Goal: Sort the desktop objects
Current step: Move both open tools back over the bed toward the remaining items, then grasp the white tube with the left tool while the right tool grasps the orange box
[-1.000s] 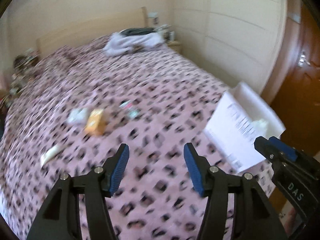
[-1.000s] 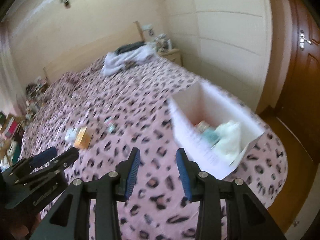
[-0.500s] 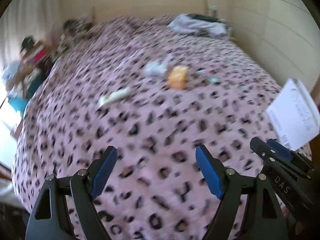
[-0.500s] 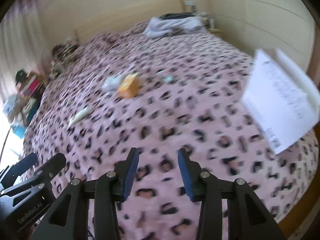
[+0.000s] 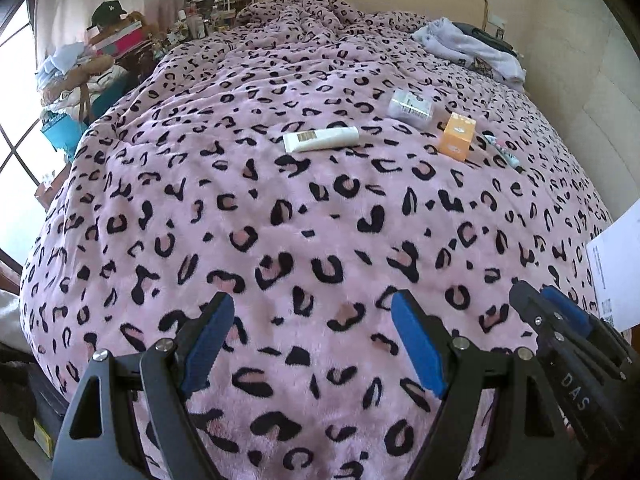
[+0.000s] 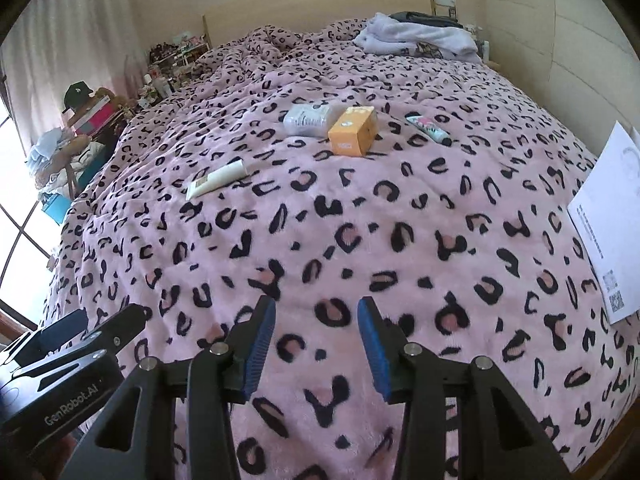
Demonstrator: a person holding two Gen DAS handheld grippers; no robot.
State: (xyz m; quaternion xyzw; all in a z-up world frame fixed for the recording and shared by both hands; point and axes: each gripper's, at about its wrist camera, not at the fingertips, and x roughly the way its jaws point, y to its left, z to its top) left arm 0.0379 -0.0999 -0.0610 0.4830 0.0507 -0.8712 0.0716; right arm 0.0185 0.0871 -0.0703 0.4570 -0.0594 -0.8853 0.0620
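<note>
On the pink leopard-print bed cover lie a white tube, a white pack, an orange box and a small patterned tube. They sit well beyond both grippers. My left gripper is wide open over bare cover, nothing between its pads. My right gripper is open more narrowly, also with nothing in it. A white cardboard box shows only its printed side at the right edge.
Folded clothes lie at the head of the bed. Piled bags, boxes and a black cap crowd the floor left of the bed by a window. A pale wall runs along the right side.
Both views have swung left and dipped toward the bed, so the white box slid to the right edge and the small items came into clear view. The left jaws have spread wider.
</note>
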